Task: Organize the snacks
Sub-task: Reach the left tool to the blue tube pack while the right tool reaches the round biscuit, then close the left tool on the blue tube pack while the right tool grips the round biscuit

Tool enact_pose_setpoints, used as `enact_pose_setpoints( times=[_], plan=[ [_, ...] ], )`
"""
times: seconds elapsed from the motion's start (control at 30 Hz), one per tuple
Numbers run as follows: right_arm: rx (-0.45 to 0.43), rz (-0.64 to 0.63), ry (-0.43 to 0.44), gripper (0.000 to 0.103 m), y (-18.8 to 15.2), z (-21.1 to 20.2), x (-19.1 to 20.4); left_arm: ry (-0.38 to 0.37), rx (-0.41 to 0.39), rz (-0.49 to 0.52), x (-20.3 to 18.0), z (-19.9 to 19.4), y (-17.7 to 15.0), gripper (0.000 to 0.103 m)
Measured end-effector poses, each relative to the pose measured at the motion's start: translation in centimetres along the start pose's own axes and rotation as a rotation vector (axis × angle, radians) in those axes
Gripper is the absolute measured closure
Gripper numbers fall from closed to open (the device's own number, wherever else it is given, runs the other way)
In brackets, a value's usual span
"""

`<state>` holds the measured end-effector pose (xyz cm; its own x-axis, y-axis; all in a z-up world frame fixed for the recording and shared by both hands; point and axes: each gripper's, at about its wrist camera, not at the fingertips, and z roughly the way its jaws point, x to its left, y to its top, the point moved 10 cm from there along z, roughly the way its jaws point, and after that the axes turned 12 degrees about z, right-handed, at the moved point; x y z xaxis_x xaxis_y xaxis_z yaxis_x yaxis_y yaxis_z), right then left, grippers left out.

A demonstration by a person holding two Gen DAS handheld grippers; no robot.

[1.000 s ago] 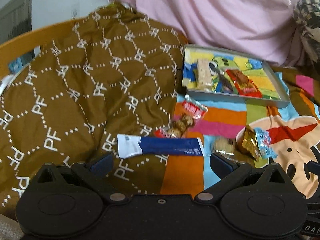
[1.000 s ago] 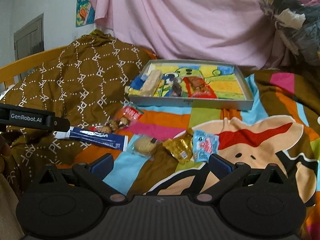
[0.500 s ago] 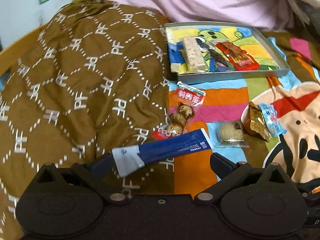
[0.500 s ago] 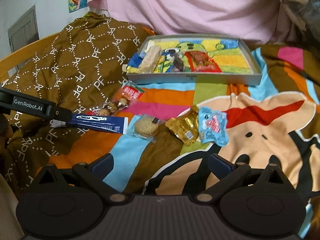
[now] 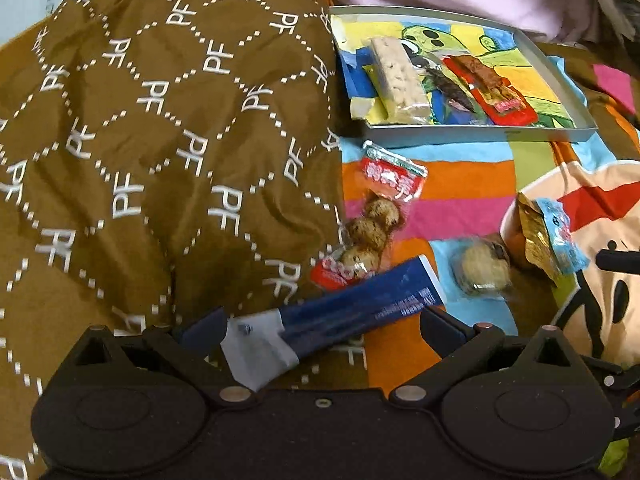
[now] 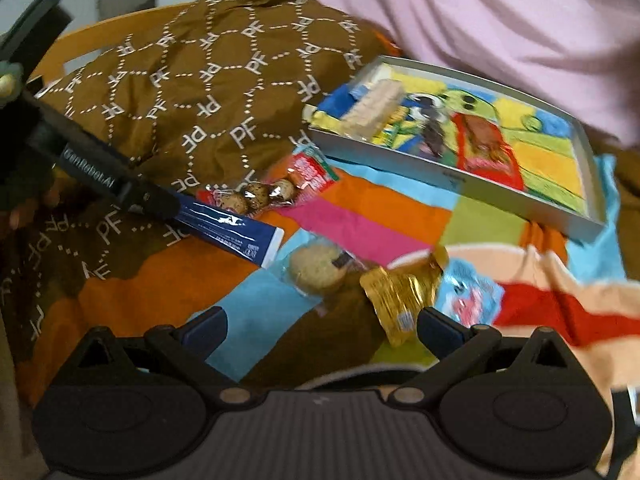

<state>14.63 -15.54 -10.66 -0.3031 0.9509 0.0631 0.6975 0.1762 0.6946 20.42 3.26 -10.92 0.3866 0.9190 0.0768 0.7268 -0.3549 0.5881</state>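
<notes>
Blue packet: long, dark blue with a white end, lying slantwise on the bedding at the edge of the brown quilt. Its white end sits between the fingers of the left gripper; the far end points toward the cookie.

Left gripper: low over the bedding, pointing toward the tray. Tongs spread wide, one finger on each side of the packet; from the left wrist view the left finger seems to touch the white end, though contact cannot be told for sure. In the right wrist view one finger lies over the packet's near end.

Egg packet: clear wrapper with red ends and three speckled eggs, just beyond the blue packet, beside the quilt.

Cookie: round, in a clear wrapper, just right of the blue packet's far end.

Gold packet and light-blue packet: side by side, touching, right of the cookie.

Right gripper: low, tilted, aimed across the snacks at the tray; tongs wide apart, holding nothing. Its right finger is just by the gold packet's near corner.

Tray: grey rim, cartoon lining, further back on the striped blanket. Holds a pale bar, a dark packet and a red packet.

Pink cloth: behind the tray.
</notes>
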Motion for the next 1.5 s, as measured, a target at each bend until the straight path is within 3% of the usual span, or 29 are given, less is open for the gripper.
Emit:
enact_pose_setpoints(
  times=[0.13,0.33,0.43,0.57,0.73,1.03,1.37,1.5],
  plan=[
    [0.021,-0.098,0.072,0.000,0.6,2.0,0.5,-0.003,0.012,0.079,-0.2,0.9,0.7,0.001],
    [0.015,-0.213,0.149,0.000,1.9,4.3,0.3,-0.052,0.048,0.082,0.3,2.2,0.5,0.001],
    [0.018,-0.208,0.183,0.000,2.4,5.5,0.0,-0.065,0.061,0.088,0.1,2.8,0.4,0.001],
    [0.047,-0.206,0.224,0.001,2.7,7.2,0.3,-0.088,0.085,0.171,-1.2,3.4,0.1,0.001],
    [0.109,-0.202,0.257,0.011,2.5,9.1,0.7,-0.061,0.114,0.270,-1.9,4.2,-0.6,0.001],
    [0.161,-0.105,0.268,0.038,2.1,8.9,0.2,-0.044,0.161,0.327,-1.5,4.9,-1.1,0.010],
    [0.162,-0.104,0.210,0.043,0.8,6.5,1.7,-0.074,0.182,0.367,-2.9,4.1,-2.4,0.013],
    [0.176,-0.110,0.197,0.042,0.0,5.1,1.7,-0.126,0.187,0.345,-3.9,3.3,-3.1,0.013]
  ],
)
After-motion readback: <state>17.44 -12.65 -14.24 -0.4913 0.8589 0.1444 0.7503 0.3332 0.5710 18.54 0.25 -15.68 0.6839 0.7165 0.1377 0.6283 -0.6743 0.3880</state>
